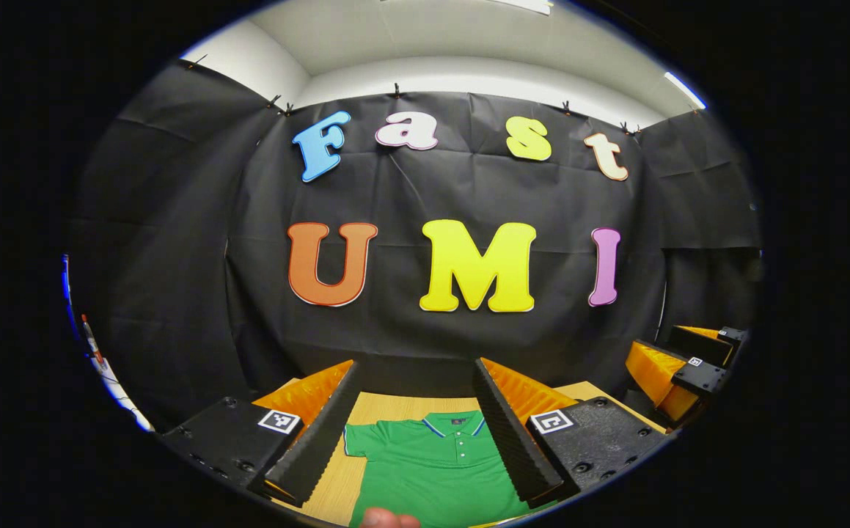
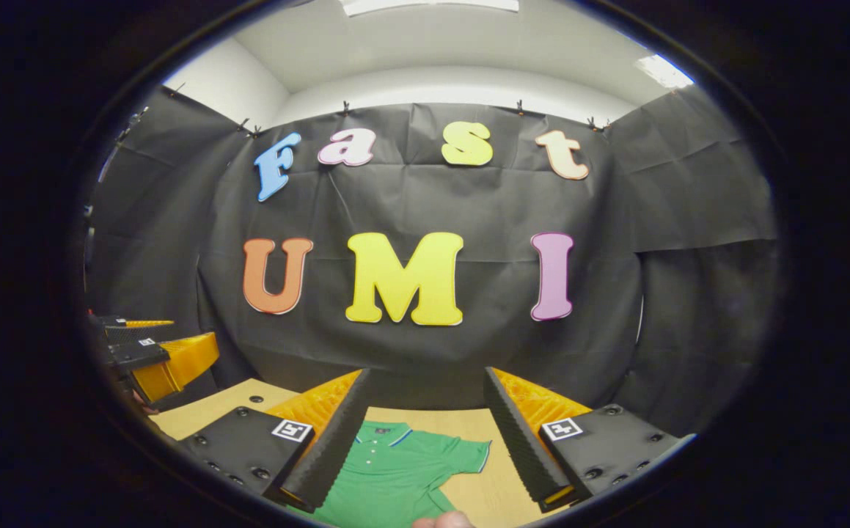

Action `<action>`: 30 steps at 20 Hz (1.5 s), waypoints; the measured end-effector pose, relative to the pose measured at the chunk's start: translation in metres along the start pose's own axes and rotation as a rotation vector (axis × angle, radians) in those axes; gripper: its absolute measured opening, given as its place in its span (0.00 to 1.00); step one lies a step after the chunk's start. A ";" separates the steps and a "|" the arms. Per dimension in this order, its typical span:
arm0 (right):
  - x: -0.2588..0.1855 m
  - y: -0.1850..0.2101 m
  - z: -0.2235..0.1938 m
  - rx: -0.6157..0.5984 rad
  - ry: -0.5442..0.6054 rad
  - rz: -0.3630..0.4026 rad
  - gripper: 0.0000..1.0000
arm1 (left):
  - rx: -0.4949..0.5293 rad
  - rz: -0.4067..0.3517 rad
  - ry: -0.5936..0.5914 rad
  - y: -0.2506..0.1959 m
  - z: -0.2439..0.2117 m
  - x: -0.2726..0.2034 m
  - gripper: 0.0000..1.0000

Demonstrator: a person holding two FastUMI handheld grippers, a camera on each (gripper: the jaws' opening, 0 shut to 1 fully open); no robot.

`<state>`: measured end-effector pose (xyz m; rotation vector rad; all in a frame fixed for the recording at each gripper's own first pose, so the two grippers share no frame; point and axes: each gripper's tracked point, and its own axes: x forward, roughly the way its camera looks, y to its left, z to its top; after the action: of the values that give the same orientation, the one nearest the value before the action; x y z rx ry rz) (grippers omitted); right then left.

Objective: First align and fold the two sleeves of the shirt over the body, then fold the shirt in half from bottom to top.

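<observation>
Left gripper view: green polo shirt (image 1: 436,469) flat on the counter (image 1: 395,405), both sleeves unfolded; left tool (image 1: 416,429) and right tool (image 2: 425,433) hover above it, spread wide, holding nothing. Soft, light, limp fabric; pinch each sleeve (image 2: 469,453) at its cuff.

We see the shirt (image 1: 432,469), soft matt knit cloth, on the table (image 2: 480,429), smooth pale wood.

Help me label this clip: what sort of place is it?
Probably a recording booth: black cloth wall clipped up as a backdrop, a wooden table, and a green polo shirt laid flat for folding.
</observation>
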<state>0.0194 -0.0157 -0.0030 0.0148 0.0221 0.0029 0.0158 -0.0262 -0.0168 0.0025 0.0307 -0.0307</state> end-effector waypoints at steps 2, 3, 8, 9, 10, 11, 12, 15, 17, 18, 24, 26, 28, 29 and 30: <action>0.002 -0.001 0.000 -0.002 0.001 0.007 0.95 | 0.001 -0.001 -0.001 -0.001 0.000 0.000 0.98; 0.004 -0.003 -0.001 -0.004 0.004 0.006 0.97 | 0.004 -0.002 0.000 -0.003 -0.001 0.000 0.98; 0.005 -0.010 -0.008 0.002 0.024 0.012 0.95 | 0.014 0.001 0.018 -0.008 -0.011 0.001 0.98; 0.008 -0.013 -0.010 0.001 0.029 0.013 0.97 | 0.016 0.001 0.021 -0.010 -0.012 0.002 0.98; 0.010 -0.015 -0.011 0.000 0.037 0.020 0.97 | 0.018 -0.002 0.027 -0.012 -0.015 0.003 0.98; 0.012 -0.018 -0.013 -0.001 0.045 0.025 0.95 | 0.018 -0.004 0.031 -0.014 -0.017 0.004 0.98; 0.015 -0.023 -0.014 -0.002 0.052 0.027 0.97 | 0.018 -0.008 0.036 -0.017 -0.019 0.005 0.98; 0.026 -0.041 -0.028 0.013 0.110 0.025 0.97 | 0.023 -0.019 0.039 -0.025 -0.020 0.010 0.98; 0.036 -0.059 -0.046 0.028 0.179 0.013 0.97 | 0.033 -0.018 0.044 -0.028 -0.023 0.015 0.98; 0.042 -0.068 -0.052 0.037 0.208 0.009 0.95 | 0.034 -0.018 0.050 -0.030 -0.026 0.018 0.98; 0.090 -0.112 -0.099 0.057 0.400 0.052 0.97 | 0.018 0.010 0.103 -0.037 -0.045 0.034 0.98; 0.111 -0.127 -0.115 0.097 0.473 0.052 0.98 | 0.016 0.022 0.120 -0.038 -0.051 0.039 0.98; 0.134 -0.139 -0.136 0.135 0.554 0.056 0.98 | 0.026 0.037 0.138 -0.037 -0.059 0.045 0.98; 0.145 -0.141 -0.149 0.158 0.592 0.064 0.96 | 0.034 0.046 0.147 -0.036 -0.063 0.046 0.98; 0.154 -0.143 -0.163 0.179 0.635 0.077 1.00 | 0.037 0.055 0.155 -0.035 -0.066 0.048 0.98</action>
<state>0.1706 -0.1555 -0.1712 0.1933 0.6564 0.0822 0.0609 -0.0622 -0.0844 0.0431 0.1851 0.0237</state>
